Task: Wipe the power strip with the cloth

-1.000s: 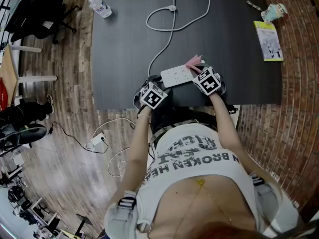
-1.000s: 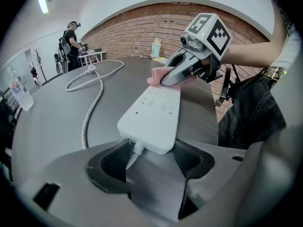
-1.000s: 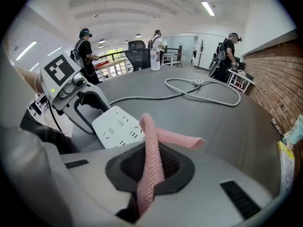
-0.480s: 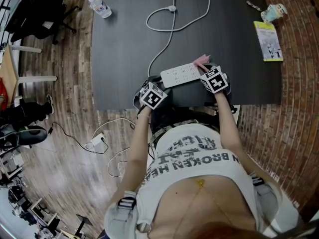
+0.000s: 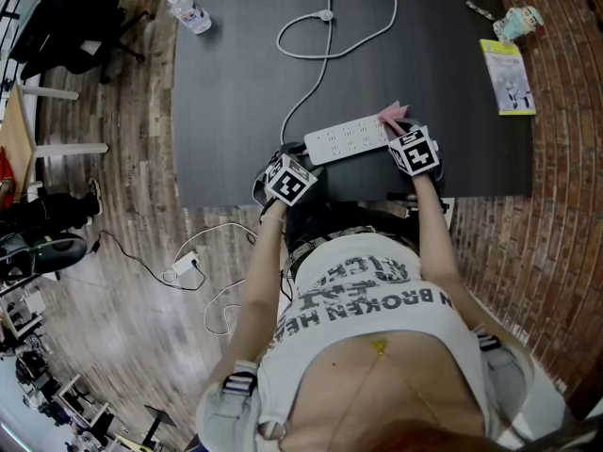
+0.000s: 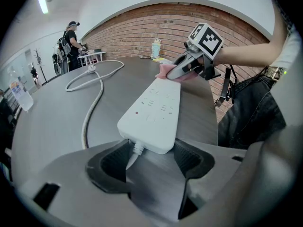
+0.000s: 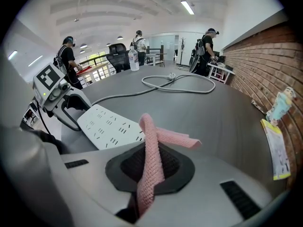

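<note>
Pink cloth (image 7: 152, 136) nipped in right gripper (image 7: 150, 171) beside power strip (image 5: 347, 140), left gripper (image 6: 150, 162) clamping its cord end.

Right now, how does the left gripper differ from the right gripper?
The left gripper holds the white power strip by its cord end; the right gripper holds the pink cloth. The left gripper's jaws stand wide, one on each side of the strip; the right gripper's jaws are nearly together on the thin cloth. Both grippers sit low over the dark table, at opposite ends of the strip.
</note>
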The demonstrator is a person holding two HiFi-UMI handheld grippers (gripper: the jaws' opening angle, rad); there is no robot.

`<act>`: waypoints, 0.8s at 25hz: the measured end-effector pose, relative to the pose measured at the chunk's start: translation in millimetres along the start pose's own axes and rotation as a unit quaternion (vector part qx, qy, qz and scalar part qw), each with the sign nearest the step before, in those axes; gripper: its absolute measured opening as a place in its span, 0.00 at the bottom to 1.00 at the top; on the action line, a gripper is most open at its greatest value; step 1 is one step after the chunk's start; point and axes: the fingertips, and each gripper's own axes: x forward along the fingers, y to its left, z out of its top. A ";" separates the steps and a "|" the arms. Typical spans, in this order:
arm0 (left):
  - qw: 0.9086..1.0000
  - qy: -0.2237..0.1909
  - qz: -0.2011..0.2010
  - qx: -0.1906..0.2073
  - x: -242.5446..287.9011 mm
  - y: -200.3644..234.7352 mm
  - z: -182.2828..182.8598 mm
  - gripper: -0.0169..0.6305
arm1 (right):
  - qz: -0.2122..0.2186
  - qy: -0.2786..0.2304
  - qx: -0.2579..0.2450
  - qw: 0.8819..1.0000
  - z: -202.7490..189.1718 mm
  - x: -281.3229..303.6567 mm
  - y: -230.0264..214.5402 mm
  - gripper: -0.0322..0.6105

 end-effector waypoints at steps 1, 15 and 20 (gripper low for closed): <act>1.000 0.000 0.000 0.000 0.2 -0.2 0.3 0.45 | -0.002 -0.001 0.000 1.000 -0.2 0.0 -0.3 0.08; 1.000 0.002 0.000 0.001 -0.8 0.1 0.3 0.45 | 0.019 -0.041 -0.011 0.999 14.4 -8.4 18.0 0.08; 1.000 0.003 0.001 0.000 -1.5 1.0 -1.1 0.45 | 0.154 -0.096 -0.118 0.976 51.0 -22.8 94.0 0.08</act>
